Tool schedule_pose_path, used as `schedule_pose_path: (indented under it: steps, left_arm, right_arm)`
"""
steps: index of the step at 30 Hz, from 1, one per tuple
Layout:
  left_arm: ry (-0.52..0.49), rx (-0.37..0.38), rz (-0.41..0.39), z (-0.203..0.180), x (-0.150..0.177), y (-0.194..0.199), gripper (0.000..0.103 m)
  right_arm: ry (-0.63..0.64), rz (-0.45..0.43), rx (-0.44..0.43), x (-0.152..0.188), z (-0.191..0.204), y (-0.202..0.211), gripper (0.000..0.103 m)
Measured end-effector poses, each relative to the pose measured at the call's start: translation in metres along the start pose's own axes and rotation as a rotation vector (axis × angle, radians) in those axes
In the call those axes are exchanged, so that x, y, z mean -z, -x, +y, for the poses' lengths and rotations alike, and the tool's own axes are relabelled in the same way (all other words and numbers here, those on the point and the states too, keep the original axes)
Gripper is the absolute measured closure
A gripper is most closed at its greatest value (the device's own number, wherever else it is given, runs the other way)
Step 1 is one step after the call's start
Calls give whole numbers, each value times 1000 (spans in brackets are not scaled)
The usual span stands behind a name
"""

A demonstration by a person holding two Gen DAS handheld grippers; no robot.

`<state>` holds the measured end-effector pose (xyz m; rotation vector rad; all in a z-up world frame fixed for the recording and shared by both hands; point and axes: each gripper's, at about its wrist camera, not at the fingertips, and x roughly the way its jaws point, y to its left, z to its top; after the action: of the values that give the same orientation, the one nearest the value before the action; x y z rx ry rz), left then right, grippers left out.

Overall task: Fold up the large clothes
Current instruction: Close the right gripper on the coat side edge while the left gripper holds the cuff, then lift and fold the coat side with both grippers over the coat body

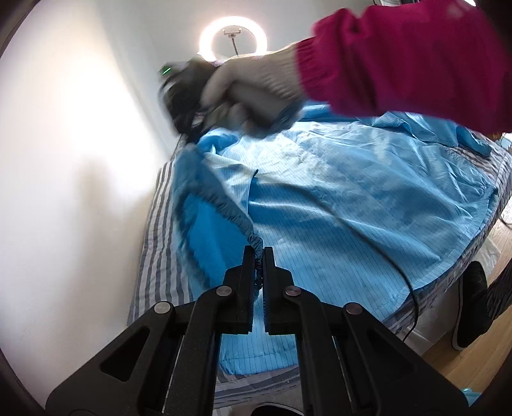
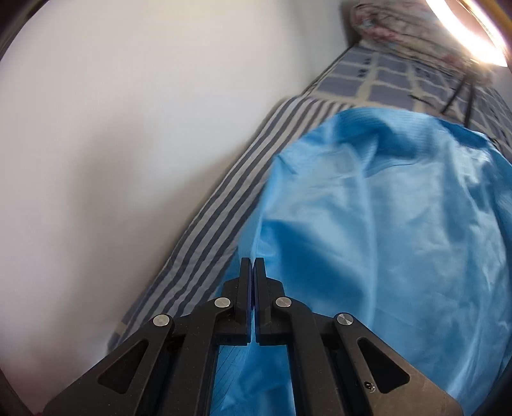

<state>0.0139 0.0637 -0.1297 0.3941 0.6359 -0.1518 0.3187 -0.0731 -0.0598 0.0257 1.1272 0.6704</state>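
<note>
Left tongs: the left tongs (image 1: 259,252) were closed tight on the gathered elastic cuff (image 1: 256,246) of the blue garment (image 1: 336,198), the ruffled edge pinched between the two pads.
Right tongs: the right tongs (image 2: 252,264) had their pads pressed together at the garment's (image 2: 384,224) near left edge; a thin blue strip showed in the slit, but whether cloth was truly caught there could not be told.
Garment: it lay spread over the bed (image 1: 153,224), shiny, with fine dark pinstripes, one sleeve drawn up toward the left tongs.
Bed: a grey-and-white striped sheet (image 2: 217,204) showed along the wall side; farther off lay a checked cover (image 2: 377,76).
Containers: there were none to make out in either view.
Hand: a gloved hand (image 1: 256,86) below a magenta sleeve (image 1: 400,57) gripped a dark device over the garment's far end, all smeared by motion.
Hard to see: a thin black cable (image 1: 412,288) crossed the garment's near right edge and ran off the bed; a floral bundle (image 2: 400,28) by the far wall was blurred; a ring light (image 1: 233,38) glared, cut off in the right view.
</note>
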Motion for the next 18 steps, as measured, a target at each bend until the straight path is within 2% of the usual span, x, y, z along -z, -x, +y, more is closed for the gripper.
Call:
schedule_pose_path:
  steps: [4,9,13,18]
  left_arm:
    - [-43,-18,-32,-8,0,10,101]
    - [-88,-17,-47,-21,2,19,101]
    - [-146,2,-43,-34,6,23,100]
    - [-218,29,-34,-53,18,36,96]
  right_arm:
    - [-104,-85,13,22,-47,46,103]
    - [-229,-113,52,60,-109,75,103]
    - [-322,-119,54,88,-146,77,103]
    - [-407,-68,128,119,-181,63,103]
